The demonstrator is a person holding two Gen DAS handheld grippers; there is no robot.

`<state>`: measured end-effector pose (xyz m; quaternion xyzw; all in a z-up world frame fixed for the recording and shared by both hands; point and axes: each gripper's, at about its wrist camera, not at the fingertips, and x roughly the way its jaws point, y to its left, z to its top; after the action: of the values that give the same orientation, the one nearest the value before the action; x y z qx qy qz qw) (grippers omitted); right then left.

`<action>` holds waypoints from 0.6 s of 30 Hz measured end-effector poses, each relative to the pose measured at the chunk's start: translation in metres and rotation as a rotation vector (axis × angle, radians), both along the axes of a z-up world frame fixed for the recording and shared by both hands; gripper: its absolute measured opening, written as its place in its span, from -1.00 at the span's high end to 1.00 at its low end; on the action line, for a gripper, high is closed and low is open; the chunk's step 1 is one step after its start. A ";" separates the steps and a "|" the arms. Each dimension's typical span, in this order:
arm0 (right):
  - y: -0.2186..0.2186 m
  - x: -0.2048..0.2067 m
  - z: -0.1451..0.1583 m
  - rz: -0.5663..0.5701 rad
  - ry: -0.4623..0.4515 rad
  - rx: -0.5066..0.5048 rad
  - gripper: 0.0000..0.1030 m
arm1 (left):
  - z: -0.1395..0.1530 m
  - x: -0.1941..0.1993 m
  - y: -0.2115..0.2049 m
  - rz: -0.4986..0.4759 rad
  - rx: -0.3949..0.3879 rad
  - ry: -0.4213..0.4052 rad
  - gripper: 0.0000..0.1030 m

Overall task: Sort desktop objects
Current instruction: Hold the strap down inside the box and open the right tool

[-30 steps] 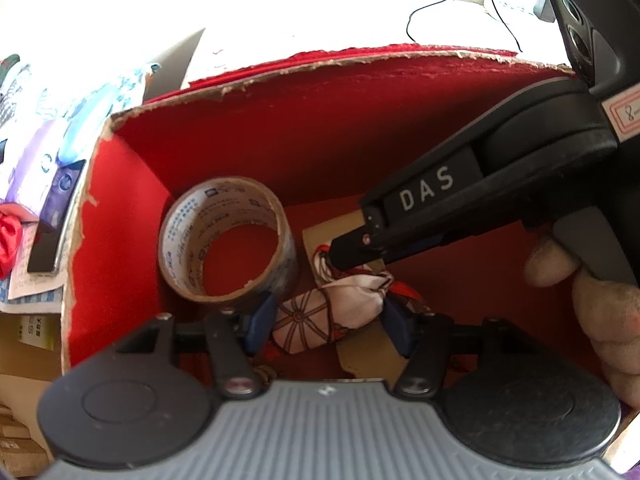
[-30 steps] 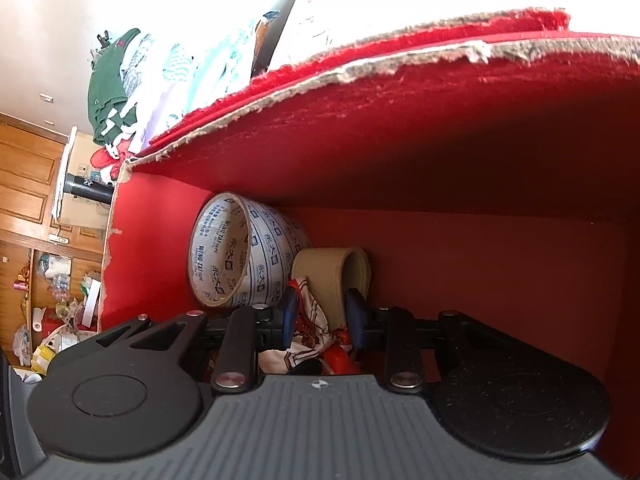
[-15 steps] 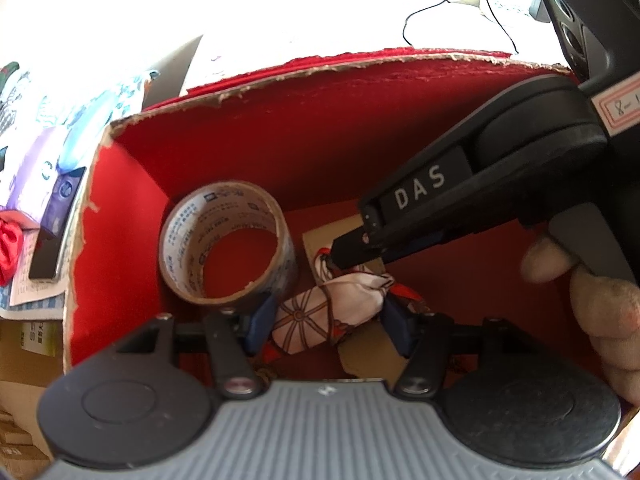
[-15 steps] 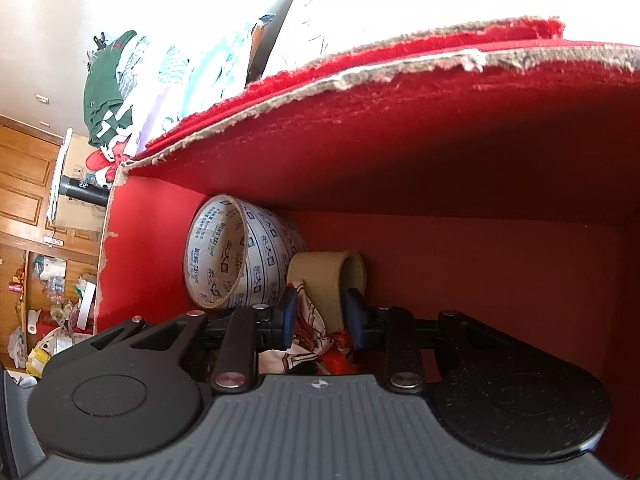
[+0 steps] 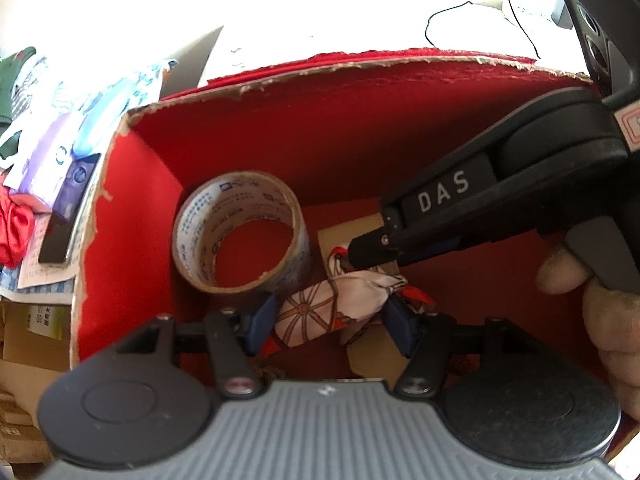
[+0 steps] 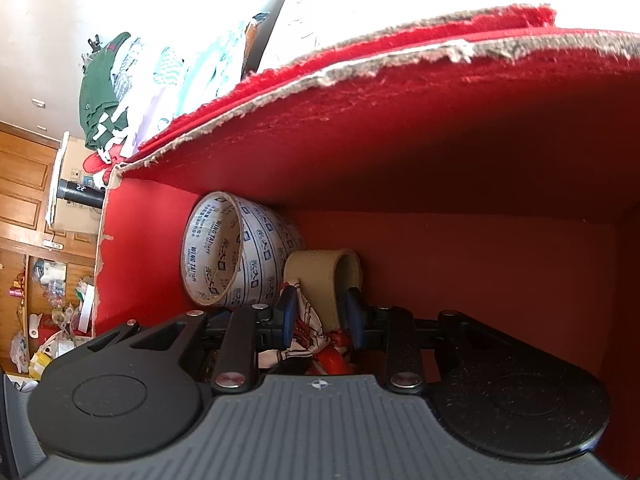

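An open red box [image 5: 132,216] [image 6: 144,240] holds a printed tape roll [image 5: 240,236] [image 6: 240,256], a beige cardboard band [image 5: 348,228] [image 6: 320,272] and a patterned white-and-red scarf [image 5: 340,304] [image 6: 308,332]. My left gripper [image 5: 330,316] hovers over the scarf, open, with its blue pads on either side of the cloth. My right gripper [image 5: 360,250] [image 6: 320,314] reaches in from the right, held by a hand [image 5: 600,308]. Its tips are pinched on the scarf's far end, just in front of the beige band.
The box's torn far rim [image 5: 360,66] stands high behind the items. Left of the box lie clothes and papers [image 5: 48,132] and a dark phone-like slab [image 5: 68,220]. A black cable [image 5: 516,12] runs across the bright surface behind. Cardboard boxes [image 5: 24,340] sit at the lower left.
Almost nothing has moved. Both grippers stay in the box at the scarf, with only a slight shift of view.
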<state>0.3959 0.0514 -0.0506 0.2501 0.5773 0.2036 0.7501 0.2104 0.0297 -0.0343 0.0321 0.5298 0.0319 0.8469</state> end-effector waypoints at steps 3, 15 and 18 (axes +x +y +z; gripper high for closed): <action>0.000 0.000 0.000 -0.003 0.002 0.002 0.41 | 0.000 0.003 -0.002 0.011 0.004 0.003 -0.25; -0.002 0.001 -0.001 -0.007 0.000 -0.004 0.40 | 0.003 0.017 -0.013 0.020 0.023 0.008 -0.30; -0.002 0.000 0.000 -0.007 -0.003 -0.012 0.40 | 0.004 0.021 -0.016 0.013 0.020 0.007 -0.29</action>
<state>0.3960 0.0496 -0.0509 0.2474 0.5764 0.1981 0.7532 0.2316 0.0138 -0.0300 0.0373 0.5327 0.0427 0.8444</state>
